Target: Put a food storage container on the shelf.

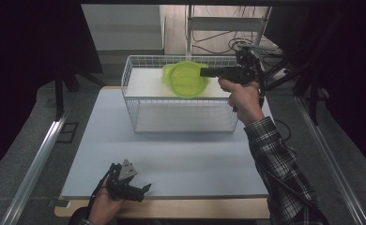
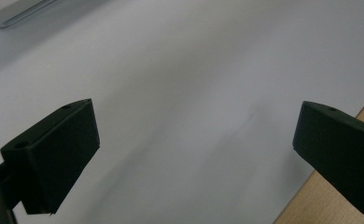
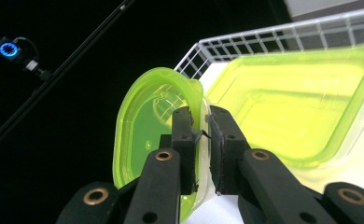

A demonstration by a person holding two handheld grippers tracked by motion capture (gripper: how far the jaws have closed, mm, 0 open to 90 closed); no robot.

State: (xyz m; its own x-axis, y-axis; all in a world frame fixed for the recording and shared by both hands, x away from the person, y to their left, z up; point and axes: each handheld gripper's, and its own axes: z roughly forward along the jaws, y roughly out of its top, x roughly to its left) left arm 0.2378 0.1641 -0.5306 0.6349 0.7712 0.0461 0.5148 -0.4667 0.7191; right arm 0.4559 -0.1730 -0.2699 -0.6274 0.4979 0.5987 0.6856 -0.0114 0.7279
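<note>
A: High view: what is the right tool [image 1: 204,71] doing?

B: It reaches over a white wire basket [image 1: 130,101] at the far side of the pale grey surface [image 1: 181,159], and its jaws are pinched on the rim of a translucent lime-green plastic lid [image 1: 186,78]. A checked sleeve [image 1: 284,168] leads up to the hand holding it.

A: Does the right gripper view add anything?

B: Yes. Close up, the right tool [image 3: 202,122] clamps the lid [image 3: 147,135] by its thin raised edge, the lid tilted up on its side. Beside it sits a matching green container [image 3: 301,107], shallow and rounded at the corners (glossy, see-through), inside the gridded basket [image 3: 245,42].

A: And the left tool?

B: From above, the left tool [image 1: 146,188] rests low at the near edge of the surface, well apart from the basket. Its own view shows two blocky matt black jaws standing wide, with nothing between them, over smooth grey and a strip of wood edge [image 2: 343,196].
</note>
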